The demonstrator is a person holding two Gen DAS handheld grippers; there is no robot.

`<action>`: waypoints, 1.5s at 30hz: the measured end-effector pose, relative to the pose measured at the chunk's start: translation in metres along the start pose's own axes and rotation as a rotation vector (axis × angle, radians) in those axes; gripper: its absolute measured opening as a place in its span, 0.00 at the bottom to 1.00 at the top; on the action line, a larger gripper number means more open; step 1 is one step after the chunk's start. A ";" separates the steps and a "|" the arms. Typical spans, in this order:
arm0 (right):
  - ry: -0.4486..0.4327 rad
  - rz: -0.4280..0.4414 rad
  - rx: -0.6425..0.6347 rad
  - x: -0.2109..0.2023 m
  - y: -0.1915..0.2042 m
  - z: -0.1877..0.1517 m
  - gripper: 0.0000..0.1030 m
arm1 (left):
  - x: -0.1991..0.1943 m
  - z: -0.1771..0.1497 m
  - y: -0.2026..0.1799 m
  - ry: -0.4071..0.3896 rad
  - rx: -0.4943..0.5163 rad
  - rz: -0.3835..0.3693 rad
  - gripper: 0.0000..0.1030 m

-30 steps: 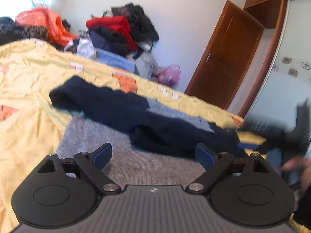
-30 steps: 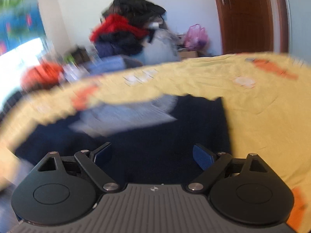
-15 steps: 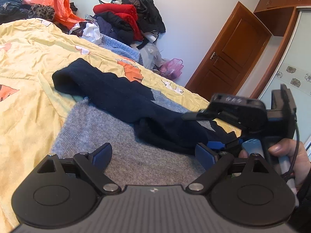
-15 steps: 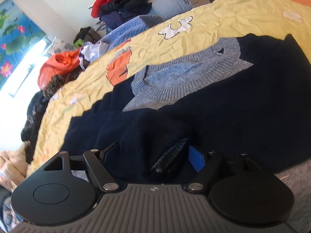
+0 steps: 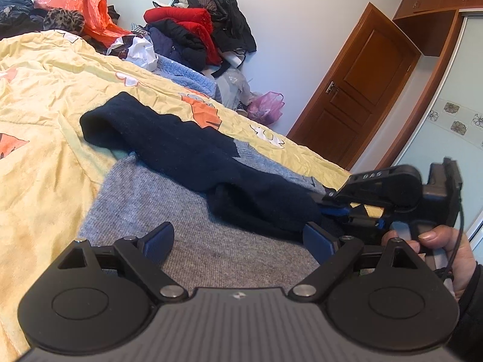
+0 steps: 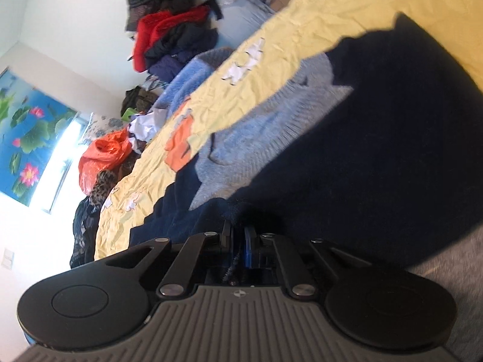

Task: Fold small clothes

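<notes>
Since half a second ago the right gripper (image 6: 238, 246) has been drawn shut on the navy sleeve (image 6: 229, 211), where its fingers were then spread around the cloth, and its view has been tilted. Its jaws are now seen pressed nearly together with a fold of dark knit pinched between them; in the left view the same gripper (image 5: 338, 211) is seen at the sleeve's end, held by a hand (image 5: 452, 253). The left gripper (image 5: 238, 238) is held wide open with nothing between its blue pads (image 5: 158, 238), low over the grey lower part of the sweater (image 5: 193, 241). The sweater is spread flat on a yellow sheet (image 5: 45, 96) printed with orange and white shapes; its body is grey below and navy above, with a grey-blue neck panel (image 6: 271, 126). In the left view the other sleeve (image 5: 169, 141) is laid across the chest, its long axis running from the cuff at the upper left down to the right toward the pinched cloth. Beyond the bed a heap of clothes (image 5: 199, 30) is piled against a white wall, with an orange bag (image 5: 75, 3) to its left and a pink bag (image 5: 265, 107) near a brown door (image 5: 356, 90). A wardrobe panel (image 5: 452, 114) with flower decals is seen at the right. In the right view a lotus picture (image 6: 27, 138) is hung beside a bright window.
</notes>
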State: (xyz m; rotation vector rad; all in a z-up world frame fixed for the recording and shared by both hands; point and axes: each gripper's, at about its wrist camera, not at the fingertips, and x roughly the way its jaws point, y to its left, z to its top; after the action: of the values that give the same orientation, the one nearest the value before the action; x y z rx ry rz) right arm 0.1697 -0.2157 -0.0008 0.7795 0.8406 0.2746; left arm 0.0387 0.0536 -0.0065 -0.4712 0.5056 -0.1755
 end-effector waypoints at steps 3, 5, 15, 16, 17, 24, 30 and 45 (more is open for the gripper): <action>-0.034 0.018 -0.101 -0.012 0.015 0.010 0.15 | 0.000 0.000 0.000 0.000 0.000 0.000 0.90; -0.044 0.017 -0.174 -0.025 0.024 0.022 0.15 | 0.000 0.000 0.000 0.001 0.000 0.001 0.90; -0.100 -0.169 -0.216 -0.074 -0.030 0.083 0.51 | 0.001 0.000 0.001 0.004 -0.001 -0.001 0.90; -0.122 -0.148 -0.171 -0.080 -0.039 0.084 0.62 | 0.001 0.000 0.001 0.004 0.000 -0.001 0.90; -0.147 -0.132 -0.143 -0.085 -0.048 0.082 0.70 | 0.001 0.000 0.001 0.004 0.000 -0.001 0.90; -0.042 -0.188 -0.157 -0.061 -0.059 0.065 0.56 | 0.001 0.001 0.002 0.005 0.004 0.004 0.90; -0.021 -0.242 -0.287 -0.034 -0.042 0.044 0.21 | 0.000 0.001 0.000 0.005 0.012 0.010 0.90; -0.117 -0.346 -0.343 -0.078 -0.077 0.082 0.30 | 0.000 0.001 0.000 0.009 0.010 0.008 0.90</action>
State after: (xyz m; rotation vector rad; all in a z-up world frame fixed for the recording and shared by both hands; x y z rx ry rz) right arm 0.1747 -0.3503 0.0223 0.3187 0.7758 0.0602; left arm 0.0395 0.0542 -0.0060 -0.4586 0.5148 -0.1726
